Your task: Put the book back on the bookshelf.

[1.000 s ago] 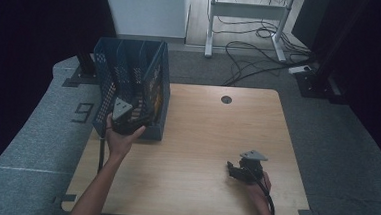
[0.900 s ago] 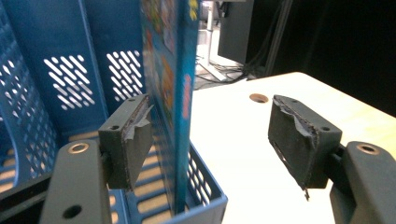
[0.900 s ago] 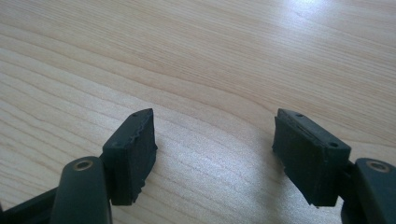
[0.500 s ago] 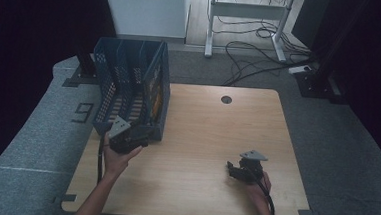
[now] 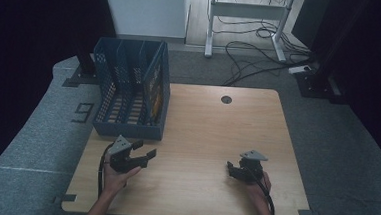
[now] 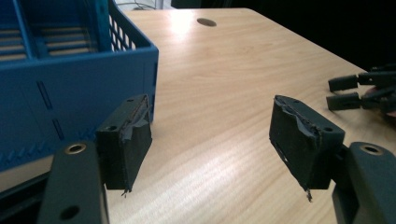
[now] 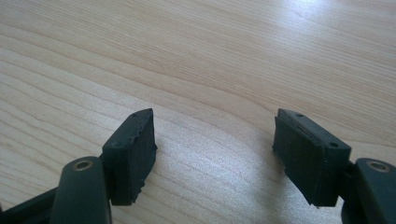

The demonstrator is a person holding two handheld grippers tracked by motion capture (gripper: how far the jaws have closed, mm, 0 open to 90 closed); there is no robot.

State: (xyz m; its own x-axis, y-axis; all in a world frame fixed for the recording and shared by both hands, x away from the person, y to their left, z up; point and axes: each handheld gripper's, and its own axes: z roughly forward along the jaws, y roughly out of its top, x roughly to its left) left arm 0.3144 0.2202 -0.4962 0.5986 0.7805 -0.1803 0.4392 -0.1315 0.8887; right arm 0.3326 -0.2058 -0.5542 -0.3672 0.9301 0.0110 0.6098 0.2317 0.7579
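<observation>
A blue slotted file rack (image 5: 129, 96) stands at the table's left rear, with a dark, yellow-marked item (image 5: 154, 88) upright in its rightmost slot. In front of the rack my left gripper (image 5: 143, 149) is held low over the wood, open and empty. The left gripper view has its jaws wide apart (image 6: 212, 121), the rack's corner (image 6: 93, 74) close on the left. My right gripper (image 5: 230, 170) rests near the front right, pointing left. It is open with bare wood between its pads (image 7: 217, 130).
The wooden table (image 5: 212, 134) has a round cable hole (image 5: 226, 99) at the back centre. The right gripper's fingers (image 6: 359, 91) lie at the right edge of the left gripper view. Behind the table are a desk frame and floor cables (image 5: 252, 46).
My left gripper has drawn back from the rack towards the person and sunk down to just above the table. The right gripper has stayed where it was.
</observation>
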